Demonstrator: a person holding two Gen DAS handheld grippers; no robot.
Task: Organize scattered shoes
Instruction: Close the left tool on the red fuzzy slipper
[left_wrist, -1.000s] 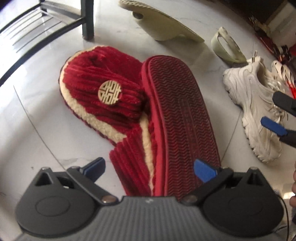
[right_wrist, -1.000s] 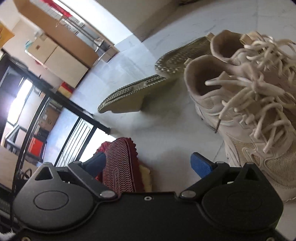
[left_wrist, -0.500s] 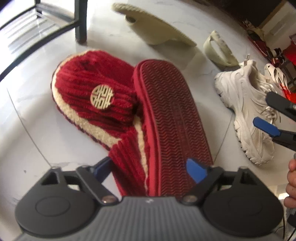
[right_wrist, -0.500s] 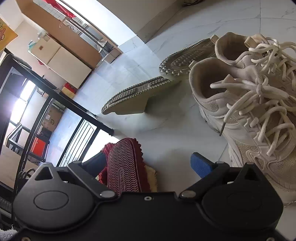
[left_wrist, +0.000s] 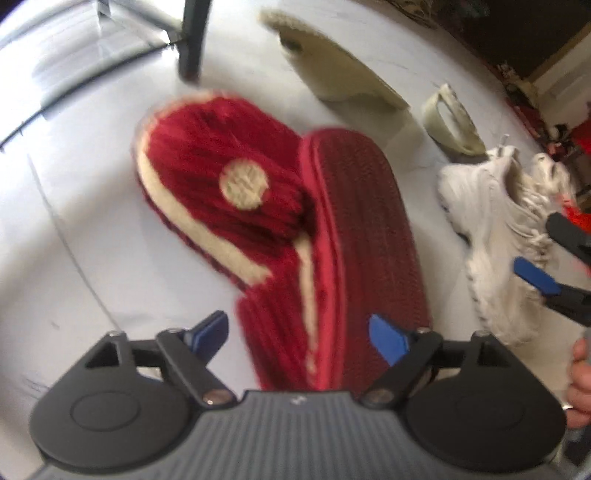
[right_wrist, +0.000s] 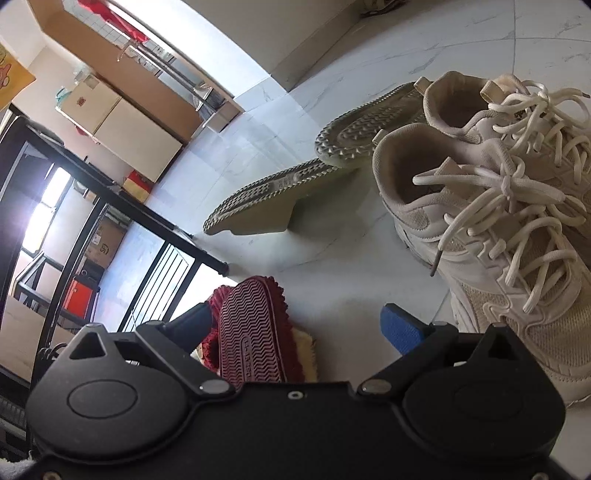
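Observation:
Two red corduroy slippers lie side by side on the pale floor: one upright with a round cream emblem (left_wrist: 221, 177), the other overturned with its ribbed sole (left_wrist: 369, 221) facing up. My left gripper (left_wrist: 297, 334) hangs over their heel ends with its jaws opening; both heels sit between the blue pads, and the left pad stands clear of the fabric. My right gripper (right_wrist: 295, 325) is open and empty, and in the left wrist view its fingers (left_wrist: 535, 275) hover by the white sneakers (left_wrist: 491, 229). The overturned sole (right_wrist: 251, 332) shows low in the right wrist view.
Two beige slides (right_wrist: 273, 206) (right_wrist: 362, 136) lie tipped over behind the laced white sneakers (right_wrist: 480, 206). A black metal rack (right_wrist: 122, 199) stands at the left, its leg (left_wrist: 192, 37) just beyond the slippers. A person's hand (left_wrist: 581, 380) shows at the right edge.
My left gripper's jaws narrowed around the slipper heels, then widened again, while the view tilted and sank slightly. The right gripper's view stayed almost the same.

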